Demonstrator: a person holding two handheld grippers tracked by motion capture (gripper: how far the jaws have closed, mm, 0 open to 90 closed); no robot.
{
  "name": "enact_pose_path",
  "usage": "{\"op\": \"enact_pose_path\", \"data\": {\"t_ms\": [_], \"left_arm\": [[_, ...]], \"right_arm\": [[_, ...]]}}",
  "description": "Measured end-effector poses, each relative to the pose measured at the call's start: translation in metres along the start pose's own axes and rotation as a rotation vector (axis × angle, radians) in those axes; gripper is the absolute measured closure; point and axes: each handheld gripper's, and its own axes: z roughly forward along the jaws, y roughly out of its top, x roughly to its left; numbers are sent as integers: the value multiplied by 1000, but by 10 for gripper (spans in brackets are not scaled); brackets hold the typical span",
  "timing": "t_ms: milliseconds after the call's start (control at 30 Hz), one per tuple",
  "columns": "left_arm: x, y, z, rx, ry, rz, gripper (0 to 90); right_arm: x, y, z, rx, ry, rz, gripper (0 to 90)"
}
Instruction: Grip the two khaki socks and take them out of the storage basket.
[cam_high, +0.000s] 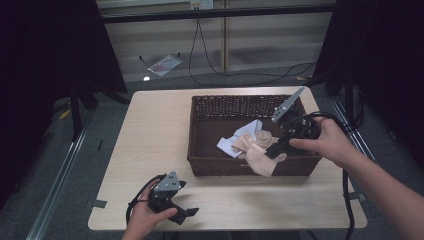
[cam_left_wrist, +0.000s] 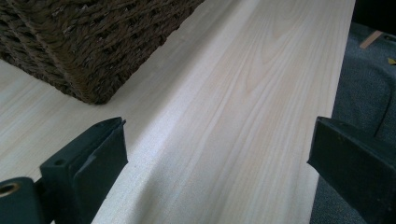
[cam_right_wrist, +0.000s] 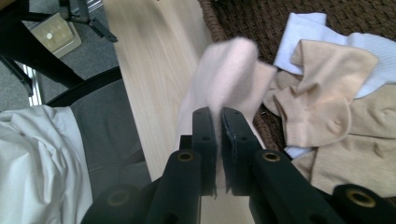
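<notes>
The pale pink sock (cam_right_wrist: 224, 79) is soft and limp, folded over itself above the right tongs (cam_right_wrist: 218, 122), whose jaws are pressed together on its fabric. In the high view the same sock (cam_high: 260, 161) drapes over the near wall of the brown wicker basket (cam_high: 210, 107), half inside and half hanging out. Inside the basket lie a crumpled beige sock (cam_right_wrist: 322, 107) and a white ribbed sock (cam_right_wrist: 303, 28) beneath it, both bunched against the near right corner. The basket stands on the light wooden worktop (cam_high: 150, 140). The left tongs (cam_high: 187, 212) rest near the worktop's front edge, well apart from the basket, jaws spread wide with nothing between them.
</notes>
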Motion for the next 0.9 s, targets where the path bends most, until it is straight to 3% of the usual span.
{"op": "enact_pose_path", "data": {"t_ms": [300, 633, 767, 833, 900], "left_arm": [[-1, 1, 0, 7, 2, 2, 38], [-1, 0, -1, 7, 2, 2, 38], [-1, 0, -1, 7, 2, 2, 38], [-1, 0, 0, 3, 2, 1, 38], [0, 0, 0, 6, 4, 3, 38]], "right_arm": [[10, -2, 3, 29, 17, -29, 885], [11, -13, 29, 52, 59, -15, 876], [9, -14, 33, 38, 39, -14, 778], [8, -14, 34, 38, 26, -4, 618], [7, -14, 34, 39, 25, 0, 583]]}}
